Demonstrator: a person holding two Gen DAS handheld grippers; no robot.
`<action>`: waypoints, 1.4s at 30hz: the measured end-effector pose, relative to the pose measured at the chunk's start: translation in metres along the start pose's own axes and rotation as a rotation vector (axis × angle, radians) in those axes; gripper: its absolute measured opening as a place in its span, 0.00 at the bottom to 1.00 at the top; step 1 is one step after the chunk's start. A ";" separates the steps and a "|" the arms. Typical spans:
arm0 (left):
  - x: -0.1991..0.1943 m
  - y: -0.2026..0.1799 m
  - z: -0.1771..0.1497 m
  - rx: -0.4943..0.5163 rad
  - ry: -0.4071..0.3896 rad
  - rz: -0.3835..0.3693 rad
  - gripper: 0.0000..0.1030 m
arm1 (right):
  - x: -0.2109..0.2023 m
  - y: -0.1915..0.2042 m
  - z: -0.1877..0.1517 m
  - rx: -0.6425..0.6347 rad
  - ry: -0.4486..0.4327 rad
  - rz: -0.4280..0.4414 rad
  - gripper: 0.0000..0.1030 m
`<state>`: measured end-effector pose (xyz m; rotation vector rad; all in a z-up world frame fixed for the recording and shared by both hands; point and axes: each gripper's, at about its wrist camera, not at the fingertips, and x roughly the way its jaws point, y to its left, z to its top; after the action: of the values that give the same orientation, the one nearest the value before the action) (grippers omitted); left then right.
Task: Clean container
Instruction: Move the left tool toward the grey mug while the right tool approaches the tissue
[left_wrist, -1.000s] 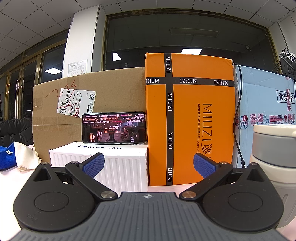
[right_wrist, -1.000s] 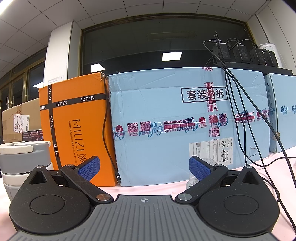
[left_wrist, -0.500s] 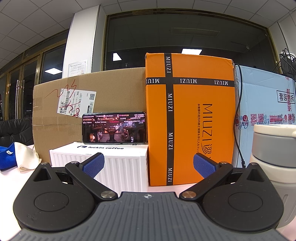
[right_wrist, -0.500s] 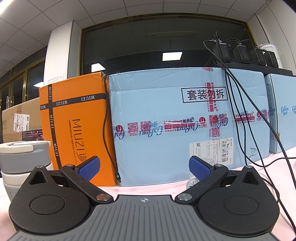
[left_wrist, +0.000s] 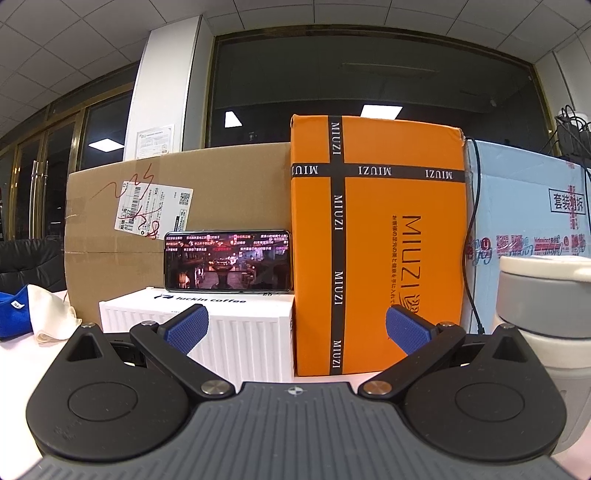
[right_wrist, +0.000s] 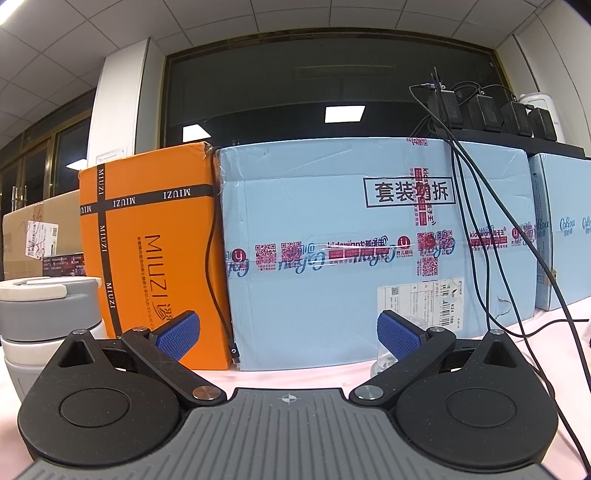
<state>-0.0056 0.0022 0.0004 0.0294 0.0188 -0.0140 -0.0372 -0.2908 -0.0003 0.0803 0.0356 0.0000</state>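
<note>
A grey and white lidded container (left_wrist: 543, 295) stands on the table at the right edge of the left wrist view; it also shows at the left edge of the right wrist view (right_wrist: 48, 314). My left gripper (left_wrist: 295, 328) is open and empty, low over the table, with the container to its right. My right gripper (right_wrist: 288, 334) is open and empty, with the container to its left. A white cloth (left_wrist: 48, 314) and a blue cloth (left_wrist: 11, 314) lie at the far left.
A brown carton (left_wrist: 177, 229), an orange MIUZI box (left_wrist: 376, 236) and light blue cartons (right_wrist: 369, 251) form a wall at the back. A phone (left_wrist: 227, 260) leans on a white luckin coffee box (left_wrist: 221, 321). Black cables (right_wrist: 517, 277) hang at right. A clear object (right_wrist: 384, 360) sits behind the right finger.
</note>
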 end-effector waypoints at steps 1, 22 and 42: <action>0.000 0.001 0.000 -0.003 -0.001 -0.003 1.00 | 0.000 0.000 0.000 0.000 0.001 0.000 1.00; -0.030 0.021 0.001 -0.092 -0.034 -0.117 1.00 | -0.028 0.000 0.006 0.013 -0.086 0.000 1.00; -0.032 0.027 0.007 0.038 0.067 -0.382 1.00 | -0.034 0.013 0.018 -0.056 0.205 0.391 1.00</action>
<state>-0.0375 0.0291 0.0085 0.0637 0.0910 -0.3956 -0.0702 -0.2789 0.0198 0.0301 0.2246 0.4005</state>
